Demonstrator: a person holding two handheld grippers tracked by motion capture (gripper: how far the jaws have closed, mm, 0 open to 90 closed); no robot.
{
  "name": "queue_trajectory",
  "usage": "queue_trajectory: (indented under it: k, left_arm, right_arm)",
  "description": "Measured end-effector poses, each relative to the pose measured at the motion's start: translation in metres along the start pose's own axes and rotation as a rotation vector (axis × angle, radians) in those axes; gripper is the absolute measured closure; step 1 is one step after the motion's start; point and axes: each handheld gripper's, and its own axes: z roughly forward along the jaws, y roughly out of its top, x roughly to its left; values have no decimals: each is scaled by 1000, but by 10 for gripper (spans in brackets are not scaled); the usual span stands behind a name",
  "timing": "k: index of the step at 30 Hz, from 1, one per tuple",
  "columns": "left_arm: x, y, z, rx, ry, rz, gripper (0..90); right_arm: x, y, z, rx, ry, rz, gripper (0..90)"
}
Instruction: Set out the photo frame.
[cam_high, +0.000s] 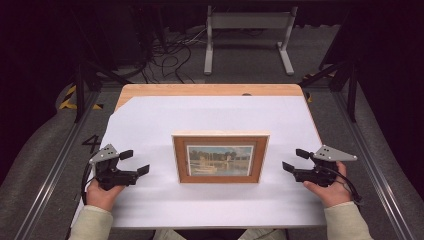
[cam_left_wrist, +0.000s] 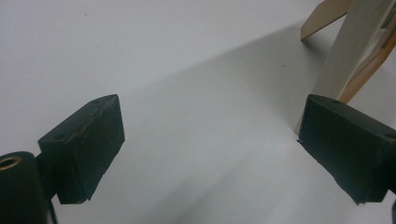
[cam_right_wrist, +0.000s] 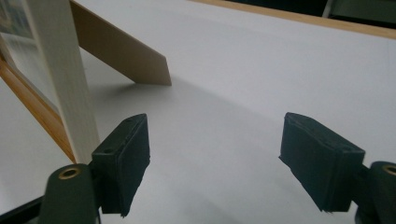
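The picture frame (cam_high: 220, 157) stands upright mid-tabletop (cam_high: 150, 120) on its rear prop (cam_right_wrist: 122, 51), its long axis running side to side between your hands. Your left tongs (cam_high: 134, 162) and right tongs (cam_high: 295, 160) both gape wide and empty, each pointing inward at a frame end, about equally near.

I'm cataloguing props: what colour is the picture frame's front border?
The picture frame has an orange-brown wooden border with paler wood edges, best seen in the high view.
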Motion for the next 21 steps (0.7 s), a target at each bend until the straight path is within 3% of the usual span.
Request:
queue_trajectory:
  k: [7,11,18,21]
  left_arm:
    - [8,-7,4,3,-14,-56,74]
    - [9,-8,5,-2,-16,-65,72]
    - [8,-8,4,-12,-10,-56,56]
    - [9,-9,2,-46,11,-44,44]
  right_arm:
    - [-4,-10,8,36,0,13,233]
    - [-3,-12,10,42,1,15,227]
    - [-2,-11,12,34,-1,12,225]
    - [-2,-11,13,37,0,11,225]
